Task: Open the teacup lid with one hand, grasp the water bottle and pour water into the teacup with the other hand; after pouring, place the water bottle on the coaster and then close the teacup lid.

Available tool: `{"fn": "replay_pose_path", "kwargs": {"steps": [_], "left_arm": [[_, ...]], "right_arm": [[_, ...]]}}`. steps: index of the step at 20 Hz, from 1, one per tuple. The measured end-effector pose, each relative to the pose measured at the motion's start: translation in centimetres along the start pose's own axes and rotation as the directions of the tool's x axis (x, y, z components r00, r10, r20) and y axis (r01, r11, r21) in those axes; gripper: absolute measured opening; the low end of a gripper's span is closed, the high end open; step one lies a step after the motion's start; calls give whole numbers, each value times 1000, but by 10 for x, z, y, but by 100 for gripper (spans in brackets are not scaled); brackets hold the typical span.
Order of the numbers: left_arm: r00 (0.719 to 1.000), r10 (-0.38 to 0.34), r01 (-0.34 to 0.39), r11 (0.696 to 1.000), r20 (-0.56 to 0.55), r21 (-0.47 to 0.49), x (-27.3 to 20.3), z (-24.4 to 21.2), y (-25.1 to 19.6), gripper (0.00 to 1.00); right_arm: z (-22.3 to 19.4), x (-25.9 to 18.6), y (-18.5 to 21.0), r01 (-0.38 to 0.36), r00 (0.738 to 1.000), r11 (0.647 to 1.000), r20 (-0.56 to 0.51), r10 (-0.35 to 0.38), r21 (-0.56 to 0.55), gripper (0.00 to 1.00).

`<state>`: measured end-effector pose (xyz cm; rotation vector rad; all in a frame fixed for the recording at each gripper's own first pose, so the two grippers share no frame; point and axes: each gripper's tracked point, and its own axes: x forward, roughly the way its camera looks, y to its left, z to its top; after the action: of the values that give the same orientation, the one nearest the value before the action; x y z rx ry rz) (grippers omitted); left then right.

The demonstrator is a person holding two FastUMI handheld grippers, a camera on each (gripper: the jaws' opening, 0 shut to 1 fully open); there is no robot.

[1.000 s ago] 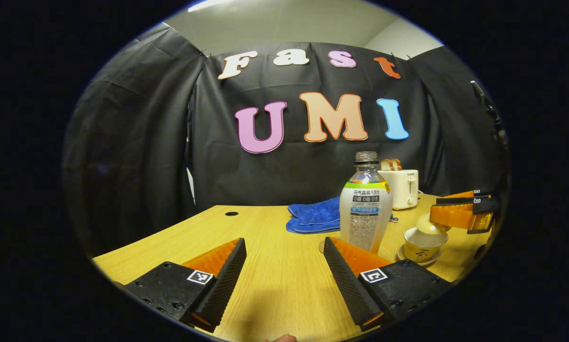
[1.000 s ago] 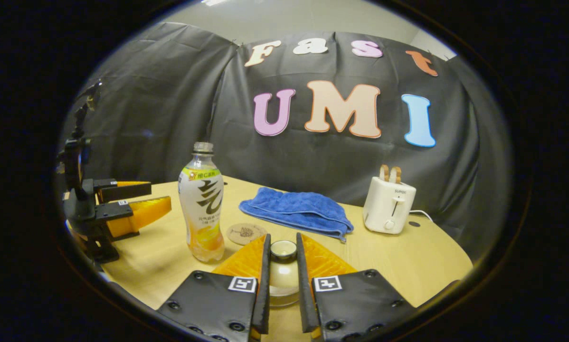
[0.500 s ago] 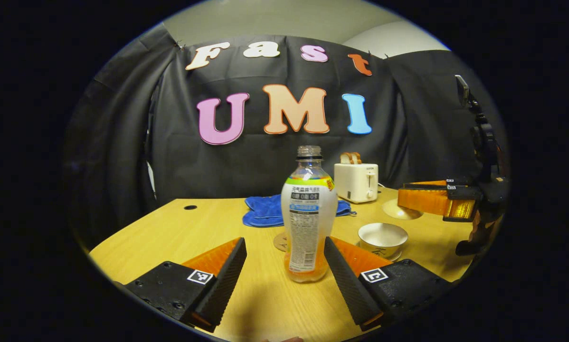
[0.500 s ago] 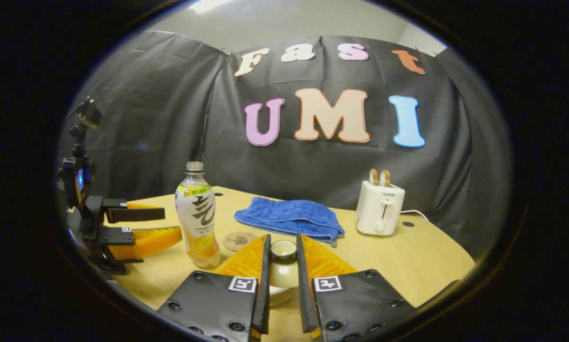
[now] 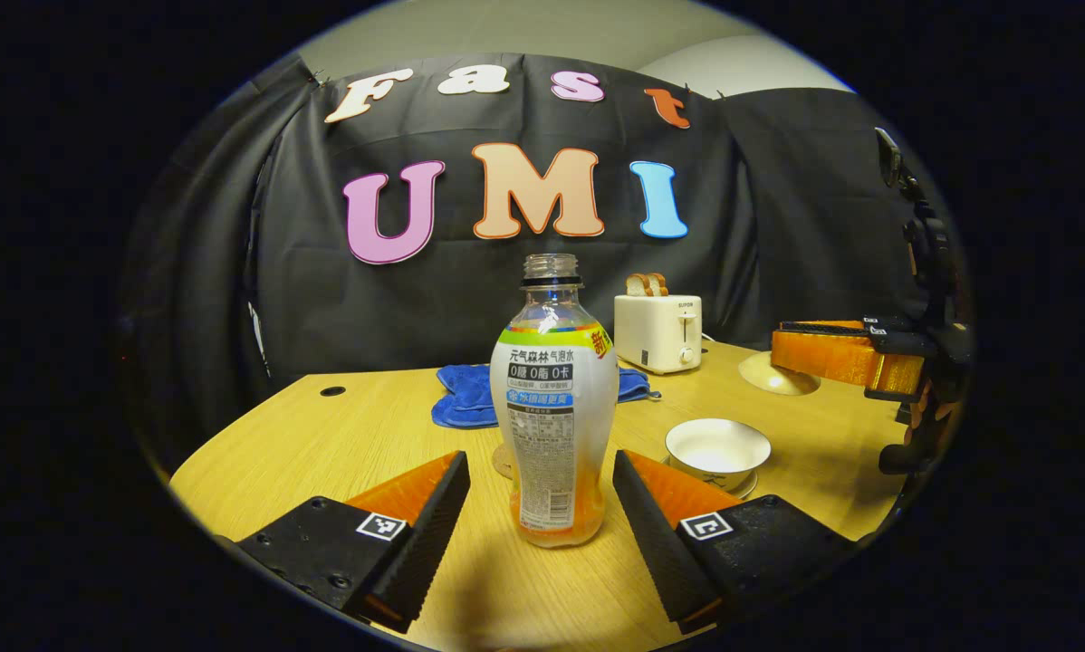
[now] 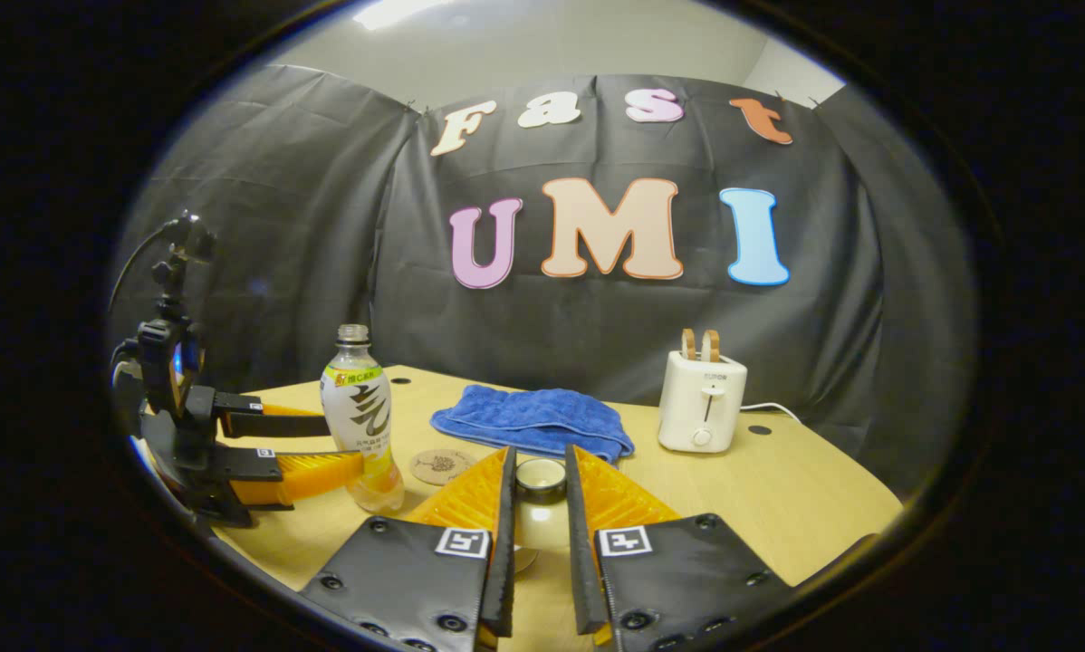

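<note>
Wood-grain surface [image 5: 343, 444] carried all items. Left gripper [image 5: 542, 493] was spread wide, one finger on either side of the water bottle [image 5: 553, 407]; gaps showed on both sides in the left gripper view, so no contact with the bottle. Bottle stood upright, uncapped, a small amount of orange liquid at its base. Coaster [image 6: 441, 465] lay flat just beside the bottle, partly hidden behind it in the left gripper view.

Teacup [image 5: 717, 450] sat uncovered on its saucer, to the right of the bottle, near the left gripper's right finger.

Right gripper [image 6: 540, 507] was closed on the teacup lid [image 6: 540, 478], both fingers pressed against its knob. In the left gripper view that lid [image 5: 778, 373] was held up off the surface, apart from the teacup, beyond it and to the right.

Blue towel [image 6: 535, 421] lay folded toward the back. White toaster [image 6: 700, 398] with two slices stood to its right.
</note>
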<state>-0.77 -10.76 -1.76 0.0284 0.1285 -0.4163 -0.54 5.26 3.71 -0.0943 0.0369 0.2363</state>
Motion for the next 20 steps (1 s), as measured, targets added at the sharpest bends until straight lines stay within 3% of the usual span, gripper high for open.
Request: {"fn": "replay_pose_path", "kwargs": {"steps": [6,10,11,14,17,20], "left_arm": [[1000,-11,11,1000,-15,8,14,-4,-5,86],[1000,-6,7,1000,-19,10,20,-4,-6,75],[1000,-3,3,1000,-18,13,21,-3,-7,65],[1000,-4,5,1000,-20,23,23,-3,-9,63],[999,9,-6,997,-45,80,26,-3,-8,53],[998,51,-43,982,-38,187,27,0,0,52]], "right_arm": [[0,-5,-13,20,1000,1000,3,-20,13,29],[1,-7,-21,31,1000,999,5,-31,17,29],[1,-7,-23,32,999,999,6,-32,19,29],[1,-12,-26,37,999,999,7,-37,23,29],[4,-17,-33,47,999,999,7,-47,27,29],[5,-20,-43,61,998,998,12,-61,36,29]]}}
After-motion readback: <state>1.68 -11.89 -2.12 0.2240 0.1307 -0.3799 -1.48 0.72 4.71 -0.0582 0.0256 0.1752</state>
